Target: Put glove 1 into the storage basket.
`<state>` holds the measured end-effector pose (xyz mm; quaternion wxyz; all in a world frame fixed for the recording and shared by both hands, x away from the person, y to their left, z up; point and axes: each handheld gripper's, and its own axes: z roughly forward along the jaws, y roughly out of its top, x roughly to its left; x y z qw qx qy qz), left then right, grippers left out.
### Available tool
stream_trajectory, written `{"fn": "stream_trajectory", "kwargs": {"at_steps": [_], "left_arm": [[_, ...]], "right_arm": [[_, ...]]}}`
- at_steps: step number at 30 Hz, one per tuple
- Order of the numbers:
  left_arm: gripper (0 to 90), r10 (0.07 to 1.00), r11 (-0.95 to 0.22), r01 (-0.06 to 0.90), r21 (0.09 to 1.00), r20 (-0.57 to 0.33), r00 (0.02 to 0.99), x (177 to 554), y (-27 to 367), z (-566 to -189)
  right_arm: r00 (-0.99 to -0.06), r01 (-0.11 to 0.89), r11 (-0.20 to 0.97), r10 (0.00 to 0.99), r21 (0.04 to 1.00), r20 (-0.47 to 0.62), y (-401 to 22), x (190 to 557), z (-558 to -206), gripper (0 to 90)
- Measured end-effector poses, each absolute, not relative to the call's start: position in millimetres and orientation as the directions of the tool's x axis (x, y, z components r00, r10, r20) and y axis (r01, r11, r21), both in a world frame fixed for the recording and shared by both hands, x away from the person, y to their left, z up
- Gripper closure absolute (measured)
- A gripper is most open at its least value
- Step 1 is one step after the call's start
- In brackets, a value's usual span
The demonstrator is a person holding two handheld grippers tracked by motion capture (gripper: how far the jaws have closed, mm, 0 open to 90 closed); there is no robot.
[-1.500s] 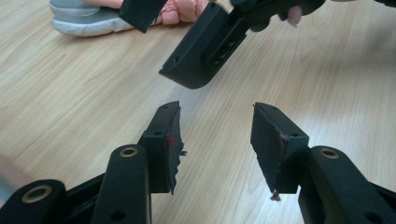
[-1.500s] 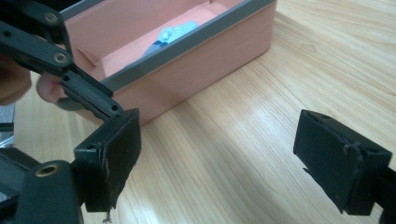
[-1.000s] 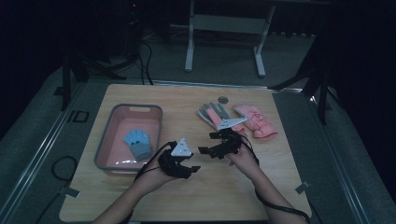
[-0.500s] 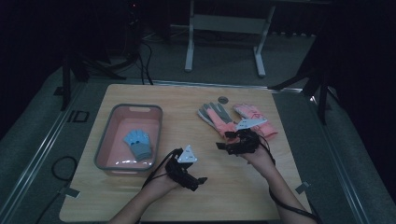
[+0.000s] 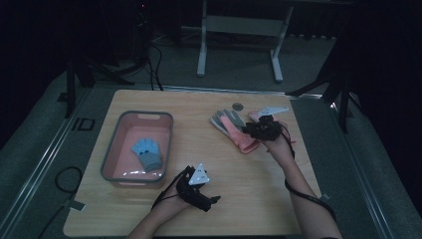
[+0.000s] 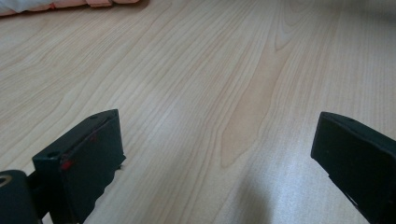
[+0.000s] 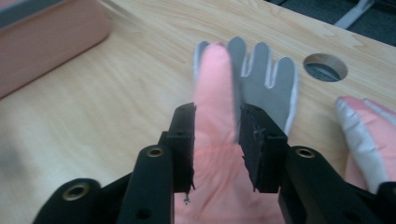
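High view: light wooden table (image 5: 249,199). Pink plastic bin with grey rim (image 5: 112,152) at the left, holding a blue-and-grey fabric glove (image 5: 148,153). Pink-and-grey fabric glove (image 5: 234,130) lies flat at the right rear; the right gripper (image 5: 251,130) sits over it. Left gripper (image 5: 211,200) rests low near the front edge, well apart from both gloves.

Left gripper view: left gripper (image 6: 215,154), black jaws set wide apart over bare wood, nothing between them.

Right gripper view: right gripper (image 7: 217,135), jaws have just been closing, now narrow, flanking a raised pink fold of the pink-and-grey fabric glove (image 7: 219,154); pads touch its sides. Second pink glove (image 7: 364,126) just beside. Round hole in the tabletop (image 7: 325,66) behind.
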<state>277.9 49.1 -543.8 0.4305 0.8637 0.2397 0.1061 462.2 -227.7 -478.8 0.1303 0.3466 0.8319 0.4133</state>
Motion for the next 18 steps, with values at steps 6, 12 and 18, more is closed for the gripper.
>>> {"fn": "stream_trajectory", "kwargs": {"at_steps": [6,12,18], "left_arm": [[2.6,0.503,-0.513,0.318,0.797,-0.02,0.864,275.5,48.7,-545.9],[2.6,0.508,-0.499,0.318,0.806,-0.026,0.861,275.2,51.0,-544.4],[2.6,0.504,-0.509,0.321,0.799,-0.026,0.863,276.0,52.9,-547.8]], "right_arm": [[-0.718,0.487,0.453,0.694,0.747,0.048,-219.7,491.1,-487.6,63.3],[-0.715,0.513,0.494,0.698,0.703,0.032,-210.5,510.1,-501.9,61.9],[-0.705,0.542,0.541,0.71,0.643,-0.003,-202.1,517.8,-528.3,70.6]]}}
